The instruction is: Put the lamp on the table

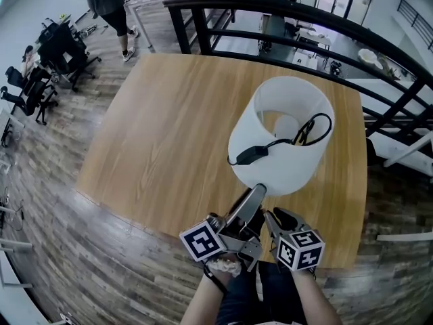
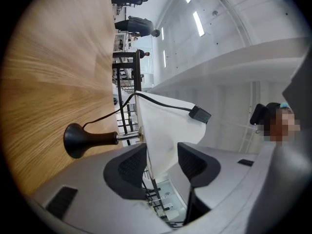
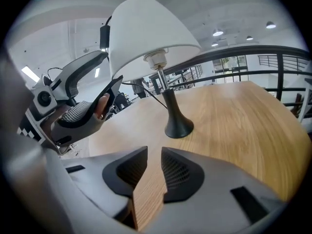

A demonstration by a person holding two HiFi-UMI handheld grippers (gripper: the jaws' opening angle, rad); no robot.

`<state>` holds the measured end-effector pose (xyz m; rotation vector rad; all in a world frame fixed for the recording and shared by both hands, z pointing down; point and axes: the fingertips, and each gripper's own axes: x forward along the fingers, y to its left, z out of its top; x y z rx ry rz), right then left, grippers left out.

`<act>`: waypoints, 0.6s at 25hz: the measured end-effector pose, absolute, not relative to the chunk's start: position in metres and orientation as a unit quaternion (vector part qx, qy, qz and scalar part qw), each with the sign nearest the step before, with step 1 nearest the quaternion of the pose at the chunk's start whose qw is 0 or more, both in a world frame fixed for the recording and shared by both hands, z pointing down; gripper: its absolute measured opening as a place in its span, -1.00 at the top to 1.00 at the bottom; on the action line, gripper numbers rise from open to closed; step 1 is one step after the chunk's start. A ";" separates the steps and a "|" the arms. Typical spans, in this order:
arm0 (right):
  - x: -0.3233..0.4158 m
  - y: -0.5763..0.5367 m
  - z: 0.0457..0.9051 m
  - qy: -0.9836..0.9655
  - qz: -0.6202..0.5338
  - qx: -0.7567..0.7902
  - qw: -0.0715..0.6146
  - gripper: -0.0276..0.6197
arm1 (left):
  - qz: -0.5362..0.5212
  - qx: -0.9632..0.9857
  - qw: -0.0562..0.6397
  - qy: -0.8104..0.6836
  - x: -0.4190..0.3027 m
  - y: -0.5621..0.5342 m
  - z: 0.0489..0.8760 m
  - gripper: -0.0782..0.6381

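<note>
Lamp [image 1: 298, 161] stands upright on the wooden table [image 1: 169, 127], toward the table's right side as I see it from the head view. Its black flared base [image 3: 179, 126] sits flat on the wood, and the white shade [image 3: 151, 28] is on top. A black cord [image 1: 318, 124] is draped over the shade's upper rim into the inside, and its inline switch [image 1: 250, 156] hangs on the near outer wall.

Left gripper [image 1: 256, 193]: I have it at the near edge of the shade. Its own view shows the jaws spread, with the shade wall running between the pads. The wall lies close against one pad with a clear gap to the other, so nothing is pinched.

Right gripper [image 3: 153, 162]: it is just beside the left one, short of the lamp, pointing down at the table. The jaws are slightly apart with a narrow gap. Only table wood shows through the gap, and nothing is held.

Surroundings: a black railing [image 1: 304, 12] runs behind the table. A person [image 1: 108, 5] stands on the plank floor [image 1: 61, 202] at the far left, near the office chairs [image 1: 61, 46].
</note>
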<state>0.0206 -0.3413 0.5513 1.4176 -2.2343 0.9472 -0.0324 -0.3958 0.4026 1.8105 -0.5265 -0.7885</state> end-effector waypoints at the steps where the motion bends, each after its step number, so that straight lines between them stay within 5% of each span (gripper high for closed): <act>1: 0.021 -0.340 0.551 -0.783 0.332 0.500 0.165 0.62 | -0.327 0.756 0.522 -0.222 -0.034 -0.393 0.404 0.22; 15: 0.008 -0.331 0.539 -0.776 0.327 0.511 0.174 0.86 | -0.308 0.743 0.537 -0.255 -0.062 -0.355 0.428 0.22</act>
